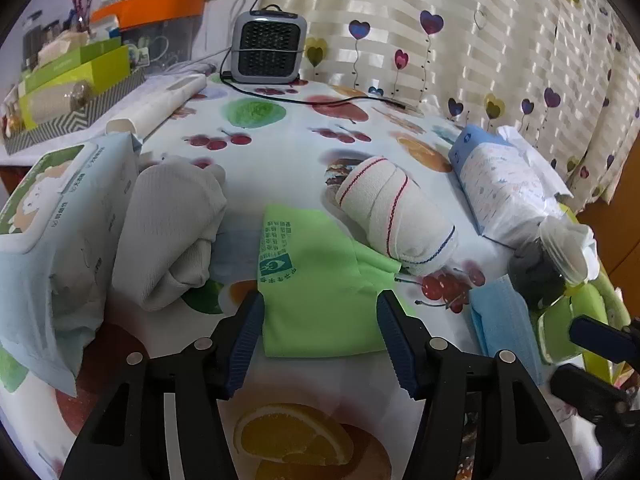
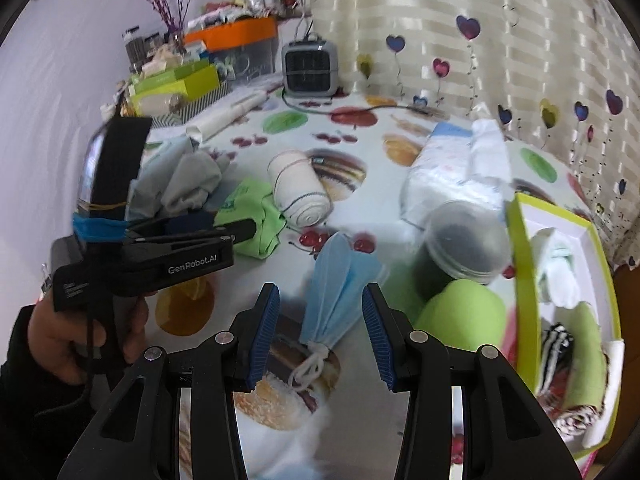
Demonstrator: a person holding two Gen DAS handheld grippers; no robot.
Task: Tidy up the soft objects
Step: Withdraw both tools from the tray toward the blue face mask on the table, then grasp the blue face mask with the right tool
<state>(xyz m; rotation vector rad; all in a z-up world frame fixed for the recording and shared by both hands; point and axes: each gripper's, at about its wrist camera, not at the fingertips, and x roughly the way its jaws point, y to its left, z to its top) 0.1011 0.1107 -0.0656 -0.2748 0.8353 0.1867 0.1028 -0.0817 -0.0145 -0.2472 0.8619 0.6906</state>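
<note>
Fruit-print tablecloth (image 1: pixel 304 128) w/ soft stuff scattered all over it. Left gripper (image 1: pixel 320 300) has its jaws spread wide, one finger on each side of the near end of the green cloth (image 1: pixel 316 280), which lies flat on the table. Can't tell if the pads actually touch it, nothing's pinched tho. In the right wrist view the same gripper (image 2: pixel 244 228) shows from the side, tips right over that cloth (image 2: pixel 256 220).

Just behind the green cloth is a rolled white bandage (image 1: pixel 394 212) w/ red and blue stitching, lying on its side w/ its near end touching the cloth's far edge. To the left sits a bunched grey ribbed cloth (image 1: pixel 176 232), and beside that a pale blue wipes pack (image 1: pixel 60 232).

Right gripper (image 2: pixel 320 312) is also spread open, holding nothing. Blue face mask (image 2: pixel 340 292) lies pleated between its fingers, white ear loops (image 2: pixel 310 364) bunched at the near end; looks like neither pad touches it.

On the right there's a lime-edged box (image 2: pixel 520 264) w/ white, green and striped fabrics inside. Next to it is a clear-lidded jar (image 2: pixel 460 248) w/ something dark in it, a green roll (image 2: pixel 464 312) leaning against it, and a white printed pack (image 2: pixel 444 168) behind. Small grey fan (image 1: pixel 269 48) sits at the far end of the table, by the heart-print curtain (image 1: pixel 460 40).
</note>
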